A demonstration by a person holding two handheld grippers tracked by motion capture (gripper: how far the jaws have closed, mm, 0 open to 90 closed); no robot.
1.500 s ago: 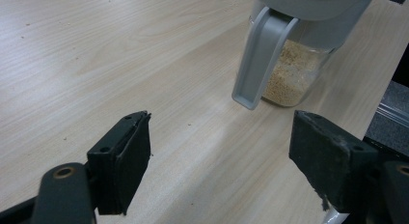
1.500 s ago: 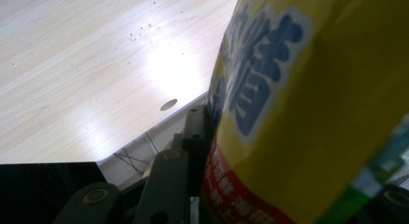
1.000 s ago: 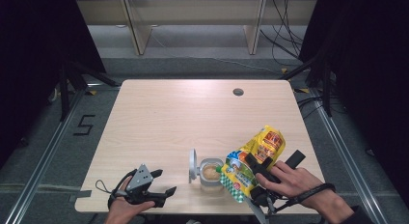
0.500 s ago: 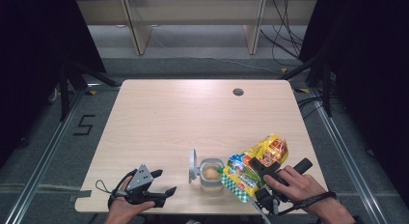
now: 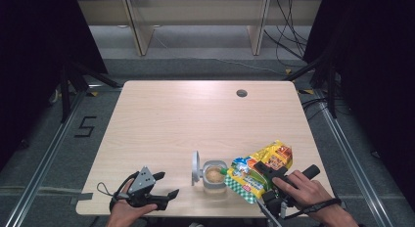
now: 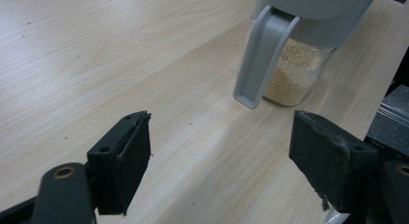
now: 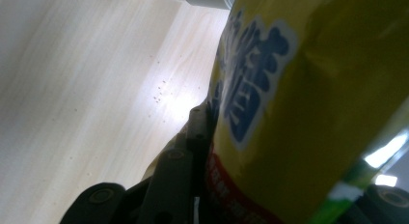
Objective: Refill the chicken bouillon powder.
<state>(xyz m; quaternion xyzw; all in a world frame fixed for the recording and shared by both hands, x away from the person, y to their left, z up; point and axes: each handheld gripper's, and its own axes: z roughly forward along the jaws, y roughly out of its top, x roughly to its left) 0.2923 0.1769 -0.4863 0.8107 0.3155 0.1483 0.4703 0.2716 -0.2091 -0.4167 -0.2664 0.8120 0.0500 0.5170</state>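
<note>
The yellow snack bag (image 5: 259,170) lies tilted near the front right corner of the desk (image 5: 195,119), its green-checked end touching or just over the rim of the clear jar (image 5: 214,175). The right gripper (image 5: 268,174) has its jaws closed on the bag; in the right gripper view the yellow foil (image 7: 308,103) presses against the one black jaw that shows, and a few small crumbs lie on the wood beside it. The person's right hand (image 5: 303,190) grasps the gripper's handle close to the desk's front edge.

The jar stands upright just left of the bag, partly filled with pale grains, its grey lid (image 5: 196,167) flipped open and standing up on the jar's left side. In the left gripper view the jar (image 6: 299,64) and its grey flap sit ahead of the jaws, apart from them.

The left gripper (image 5: 164,185) rests low at the front edge, well left of the jar, held by the left hand (image 5: 127,212). Its jaws stand wide apart with only bare wood between them.

Behind the jar and bag the desk is open wood all the way to the far edge, where a small round cable hole (image 5: 241,93) sits right of centre. The left half is also free. Bag and right hand sit near the right edge, with little room there.
</note>
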